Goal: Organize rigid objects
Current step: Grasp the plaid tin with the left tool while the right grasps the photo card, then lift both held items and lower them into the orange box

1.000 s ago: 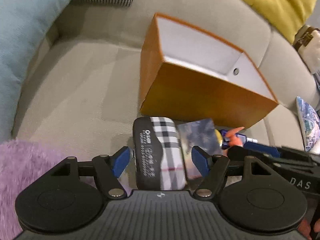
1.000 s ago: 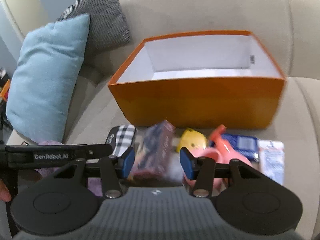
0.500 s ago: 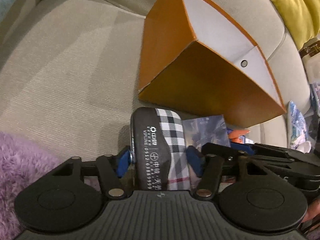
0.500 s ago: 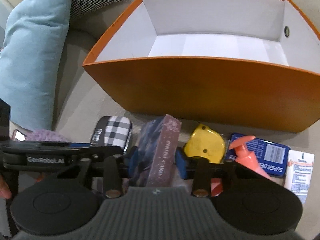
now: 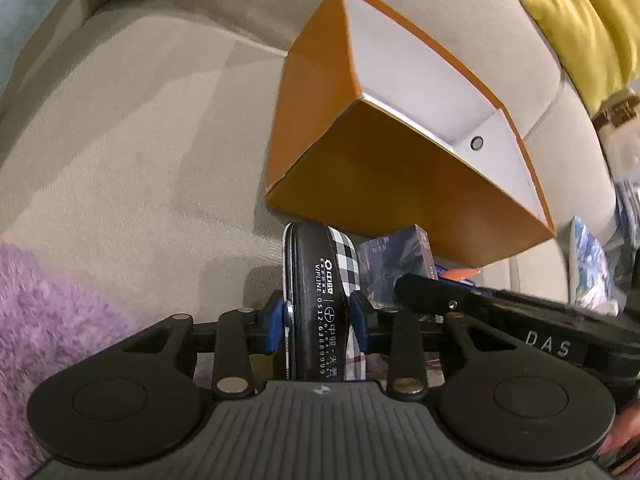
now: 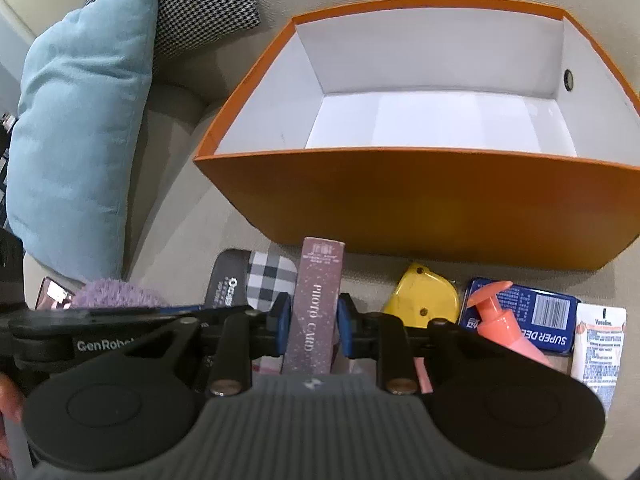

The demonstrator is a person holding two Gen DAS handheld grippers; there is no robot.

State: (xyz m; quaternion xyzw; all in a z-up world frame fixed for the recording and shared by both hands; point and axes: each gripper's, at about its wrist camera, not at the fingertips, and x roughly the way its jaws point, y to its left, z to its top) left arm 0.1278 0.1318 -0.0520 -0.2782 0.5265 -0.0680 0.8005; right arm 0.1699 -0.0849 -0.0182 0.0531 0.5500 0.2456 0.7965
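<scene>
My left gripper (image 5: 319,320) is shut on a black glasses case with a checked band (image 5: 320,280), held on edge just in front of the orange box (image 5: 384,172). My right gripper (image 6: 311,324) is shut on a purple photo card box (image 6: 318,292), held upright before the same orange box (image 6: 420,204), whose white inside is empty. The case also shows in the right wrist view (image 6: 256,276), left of the card box. The card box shows in the left wrist view (image 5: 396,256).
On the sofa seat beside my right gripper lie a yellow tape measure (image 6: 424,296), a pink pump bottle (image 6: 504,328), a blue tin (image 6: 536,312) and a white tube (image 6: 598,340). A blue cushion (image 6: 80,120) and a purple fluffy item (image 5: 48,320) are at the left.
Both grippers have closed on their objects and tipped them up on edge. The glasses case and the card box were lying flatter a second ago.
</scene>
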